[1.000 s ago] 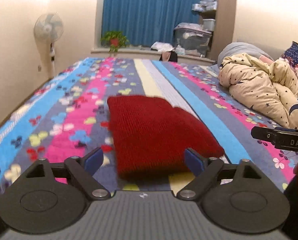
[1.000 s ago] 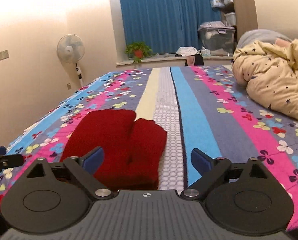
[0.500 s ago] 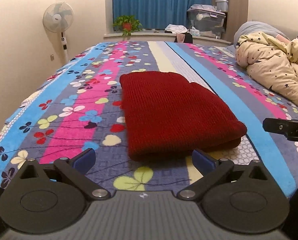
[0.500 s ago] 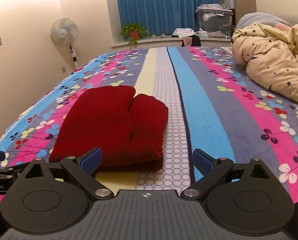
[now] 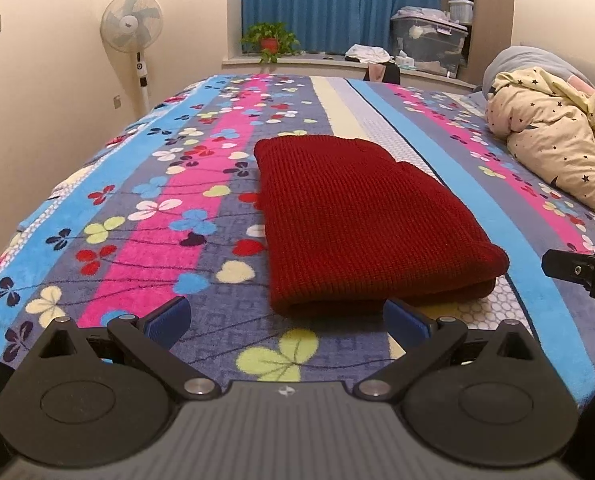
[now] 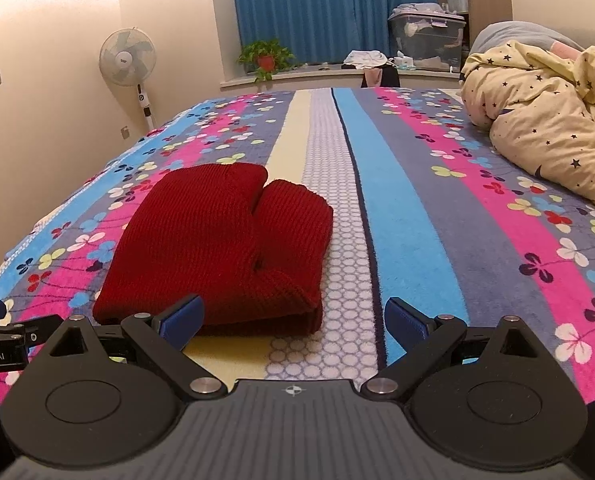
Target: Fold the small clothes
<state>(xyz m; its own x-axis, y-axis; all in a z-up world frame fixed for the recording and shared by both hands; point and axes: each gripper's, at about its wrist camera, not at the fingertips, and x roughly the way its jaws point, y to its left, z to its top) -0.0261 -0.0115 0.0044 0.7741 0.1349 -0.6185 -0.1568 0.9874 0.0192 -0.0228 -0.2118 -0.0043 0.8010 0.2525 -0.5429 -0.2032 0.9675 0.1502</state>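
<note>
A dark red knitted garment (image 5: 361,220) lies folded flat in a thick rectangle on the striped flowered bedspread (image 5: 169,216). It also shows in the right wrist view (image 6: 221,248), left of centre. My left gripper (image 5: 285,318) is open and empty, just short of the garment's near edge. My right gripper (image 6: 293,316) is open and empty, near the garment's near right corner. Part of the right gripper shows at the right edge of the left wrist view (image 5: 581,270).
A cream star-print duvet (image 5: 557,152) is heaped on the bed's right side. A standing fan (image 5: 131,32) is by the left wall. A potted plant (image 5: 271,40) and a plastic storage box (image 5: 429,40) sit on the sill before the blue curtain.
Both grippers have drawn back and risen from the garment, so it now lies a little farther ahead. The garment has stayed folded and still.
</note>
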